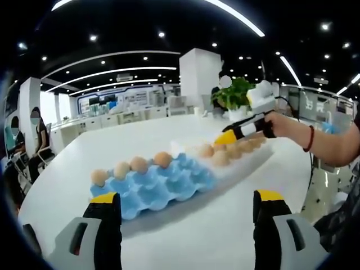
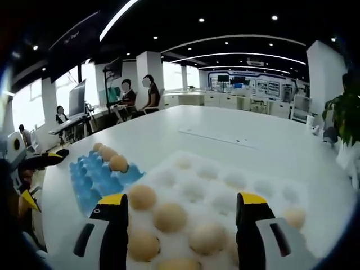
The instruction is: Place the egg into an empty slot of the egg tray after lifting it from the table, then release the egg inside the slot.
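A wide white bench carries two egg trays set end to end. The blue tray has four eggs along its far edge and the rest of its slots bare. Touching its end is a white tray, which has eggs in its near rows and one more egg at its right side; its farther slots are bare. A potted plant stands at the far end of the bench, and people sit at desks well off to the side.

The right tongs hang over the white tray's near eggs, jaws spread wide and grasping nothing; the left gripper view shows a hand holding them above that tray. The left tongs sit low over bare bench just short of the blue tray, jaws likewise parted and released.
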Motion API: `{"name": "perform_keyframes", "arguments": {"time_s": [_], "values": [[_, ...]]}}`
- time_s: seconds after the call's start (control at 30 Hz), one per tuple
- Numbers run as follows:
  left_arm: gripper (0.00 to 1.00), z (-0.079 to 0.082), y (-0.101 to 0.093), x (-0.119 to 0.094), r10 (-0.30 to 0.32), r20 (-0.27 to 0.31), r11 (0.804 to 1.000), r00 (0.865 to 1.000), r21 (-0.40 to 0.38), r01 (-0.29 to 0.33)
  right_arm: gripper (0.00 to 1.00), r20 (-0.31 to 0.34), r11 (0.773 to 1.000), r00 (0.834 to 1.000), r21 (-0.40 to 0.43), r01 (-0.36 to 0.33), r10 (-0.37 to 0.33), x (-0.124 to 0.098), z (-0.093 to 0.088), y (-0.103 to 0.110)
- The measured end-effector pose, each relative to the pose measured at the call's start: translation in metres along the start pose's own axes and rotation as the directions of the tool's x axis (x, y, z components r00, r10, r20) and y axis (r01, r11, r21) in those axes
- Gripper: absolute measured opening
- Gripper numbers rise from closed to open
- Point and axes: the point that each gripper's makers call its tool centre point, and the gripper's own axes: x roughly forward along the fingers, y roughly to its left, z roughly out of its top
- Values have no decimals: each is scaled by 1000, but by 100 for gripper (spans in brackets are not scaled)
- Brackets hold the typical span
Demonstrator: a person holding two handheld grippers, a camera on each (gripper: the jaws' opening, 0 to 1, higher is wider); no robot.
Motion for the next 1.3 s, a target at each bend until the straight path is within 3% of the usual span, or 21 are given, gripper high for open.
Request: {"name": "perform_keyframes", "arguments": {"time_s": [1.3], "values": [[98,9,-13,7,-32,20,999,999,18,31,80,25,995,998,79,54,-56,-37,-7,-41]]}}
